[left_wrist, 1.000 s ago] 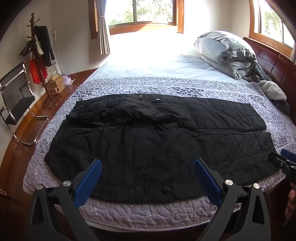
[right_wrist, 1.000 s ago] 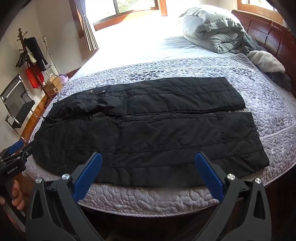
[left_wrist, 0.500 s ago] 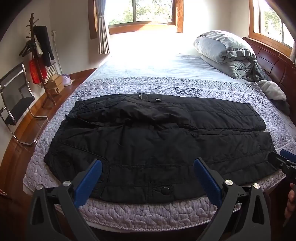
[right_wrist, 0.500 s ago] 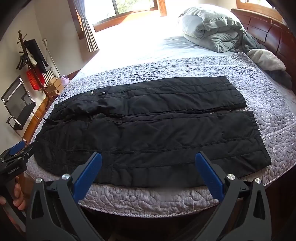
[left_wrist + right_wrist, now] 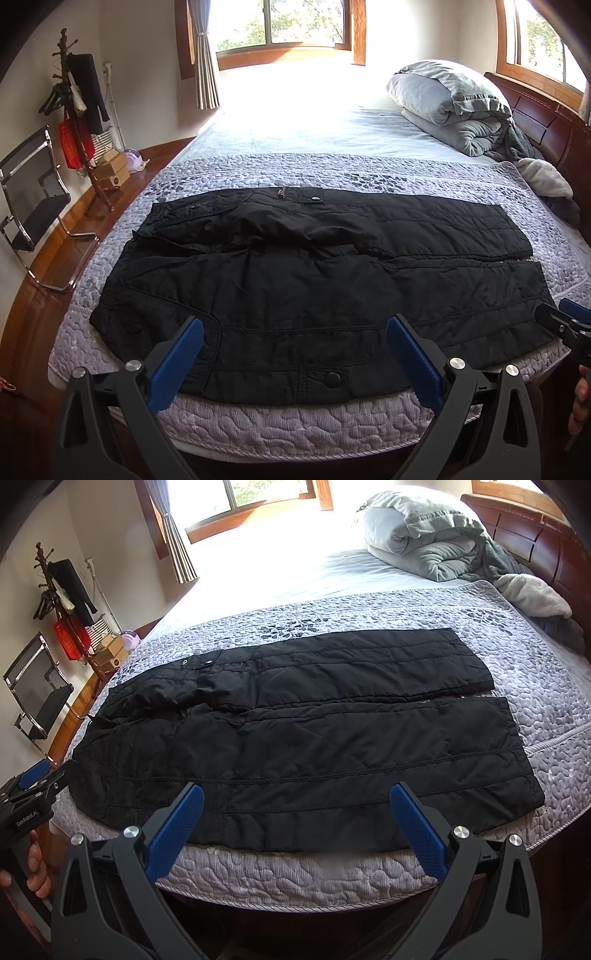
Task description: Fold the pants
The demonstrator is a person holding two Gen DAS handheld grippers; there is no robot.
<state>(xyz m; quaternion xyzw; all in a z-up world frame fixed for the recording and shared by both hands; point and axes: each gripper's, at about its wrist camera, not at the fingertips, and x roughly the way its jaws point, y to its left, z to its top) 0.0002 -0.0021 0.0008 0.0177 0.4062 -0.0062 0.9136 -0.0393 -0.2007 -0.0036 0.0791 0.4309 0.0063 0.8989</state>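
— What do we have before us, biggest thing first?

— The bed [image 5: 369, 129], filling most of both views, its near half under a grey pebble-quilted cover [image 5: 295, 424]. A rolled grey duvet [image 5: 447, 99] sits in the upper right of the frame, against the dark wooden headboard [image 5: 535, 122].

— And the pants?

— We see the black pants [image 5: 314, 288] spread flat on the cover across the middle of the frame — waist toward the left, both legs running to the right, side by side. The near edge lies just beside the bed's front edge, with a snap button [image 5: 334, 377] low in the left wrist view.

— Where are our tongs?

— The left tongs [image 5: 295, 360] hang at the bottom of the frame in front of the waist end, blue pads wide apart, holding nothing. The right tongs [image 5: 297, 830] hang likewise before the legs — spread, off the cloth. Each pair shows at the edge of the other's view.

— Anything smaller?

— At the left of the frame, a folding chair [image 5: 33, 206] and a coat stand [image 5: 74, 110].
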